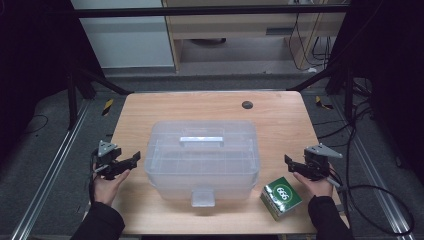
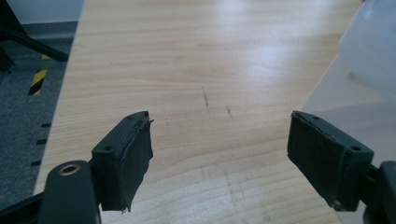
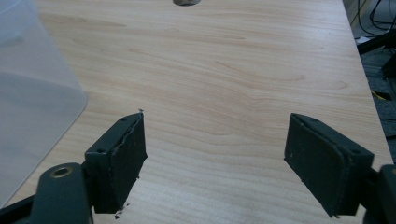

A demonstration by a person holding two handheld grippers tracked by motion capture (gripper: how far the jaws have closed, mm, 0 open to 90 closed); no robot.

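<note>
Translucent lidded storage box (image 1: 202, 155) sits mid-table between left claw (image 1: 131, 159) and right claw (image 1: 292, 165), both released, empty.

Pale wooden desk (image 1: 280, 112) in front of you, small round dark grommet hole (image 1: 247, 104) near its far edge. Green-and-white box marked 666 (image 1: 281, 197) sits at your near right corner. Grey carpeted floor (image 1: 45, 130) around, black cables (image 1: 380, 195) trailing right, yellow-black hazard tape (image 1: 107, 106) left.
</note>
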